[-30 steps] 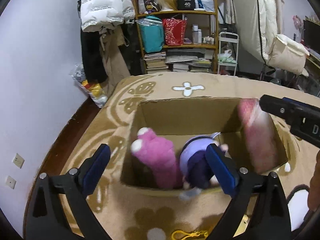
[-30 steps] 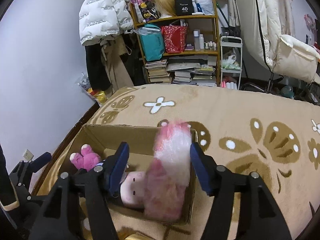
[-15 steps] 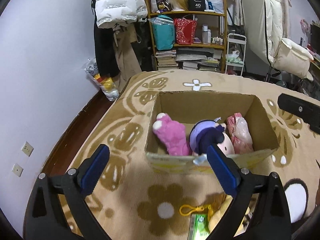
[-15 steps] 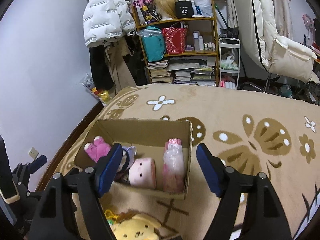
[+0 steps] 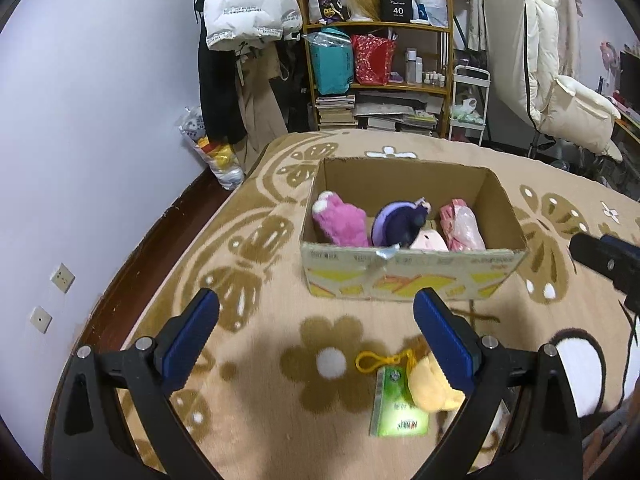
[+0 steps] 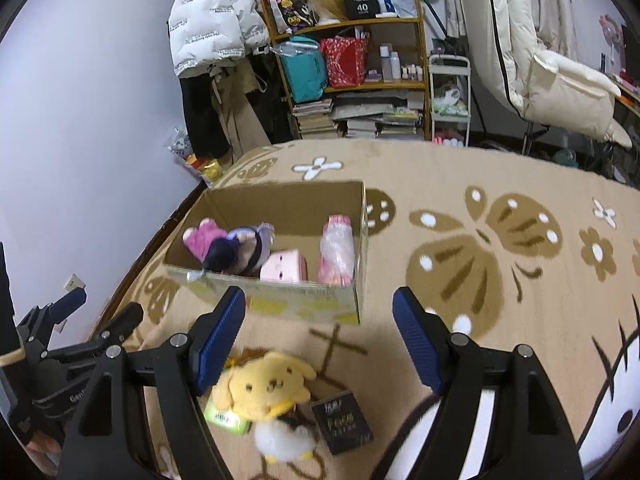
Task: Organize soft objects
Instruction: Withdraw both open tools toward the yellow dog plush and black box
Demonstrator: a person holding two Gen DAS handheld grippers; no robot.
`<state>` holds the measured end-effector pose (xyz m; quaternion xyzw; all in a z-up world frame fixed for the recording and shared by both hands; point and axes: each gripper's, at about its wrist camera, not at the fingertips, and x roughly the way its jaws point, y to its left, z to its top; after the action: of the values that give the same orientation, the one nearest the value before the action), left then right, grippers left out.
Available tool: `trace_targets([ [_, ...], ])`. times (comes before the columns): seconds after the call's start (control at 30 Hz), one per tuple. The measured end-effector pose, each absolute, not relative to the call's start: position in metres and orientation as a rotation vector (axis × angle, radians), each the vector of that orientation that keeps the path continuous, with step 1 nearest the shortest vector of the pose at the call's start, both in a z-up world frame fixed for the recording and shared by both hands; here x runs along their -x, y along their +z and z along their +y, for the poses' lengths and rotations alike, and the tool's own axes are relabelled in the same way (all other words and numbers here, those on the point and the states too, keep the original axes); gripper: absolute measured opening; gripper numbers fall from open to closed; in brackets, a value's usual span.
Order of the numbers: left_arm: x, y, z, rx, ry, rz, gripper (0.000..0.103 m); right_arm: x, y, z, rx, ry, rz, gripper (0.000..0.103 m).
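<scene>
An open cardboard box (image 5: 408, 276) (image 6: 280, 304) stands on the rug. It holds a pink plush (image 5: 340, 224) (image 6: 202, 238), a purple doll (image 5: 396, 224) (image 6: 240, 252), a pale pink toy (image 6: 284, 266) and a pink plastic-wrapped toy (image 5: 460, 226) (image 6: 337, 252). A yellow dog plush (image 6: 264, 388) (image 5: 432, 388) lies on the rug in front of the box, with a yellow loop (image 5: 376, 360). My left gripper (image 5: 316, 336) is open and empty, back from the box. My right gripper (image 6: 320, 332) is open and empty, above the yellow plush.
A green packet (image 5: 398, 408) (image 6: 224, 416) and a small dark box (image 6: 342, 422) lie by the yellow plush. A cluttered shelf (image 5: 380, 60), hanging coats (image 5: 244, 12) and a white chair (image 6: 560, 80) stand behind. Wood floor edges the rug at left.
The right gripper let the wrapped pink toy drop into the box. Both grippers then pulled back toward me, bringing the yellow plush and packets into view.
</scene>
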<state>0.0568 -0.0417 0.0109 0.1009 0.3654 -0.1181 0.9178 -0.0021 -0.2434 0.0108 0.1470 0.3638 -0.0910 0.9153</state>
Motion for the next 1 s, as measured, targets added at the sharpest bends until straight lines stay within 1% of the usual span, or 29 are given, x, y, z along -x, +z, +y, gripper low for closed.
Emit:
trace_targets([
  [0.43,-0.031,-0.011,-0.031,-0.199,-0.243,0.847,0.097,0.039,-0.024,-0.233,-0.345,-0.177,0.841,0.08],
  [0.83,-0.031,-0.045,-0.041,-0.243,-0.271,0.96,0.097,0.036,-0.054,-0.236,-0.368,-0.19,0.913,0.08],
  [1.0,-0.031,-0.054,-0.048,-0.261,-0.291,0.969,0.097,0.031,-0.067,-0.242,-0.398,-0.193,0.947,0.08],
])
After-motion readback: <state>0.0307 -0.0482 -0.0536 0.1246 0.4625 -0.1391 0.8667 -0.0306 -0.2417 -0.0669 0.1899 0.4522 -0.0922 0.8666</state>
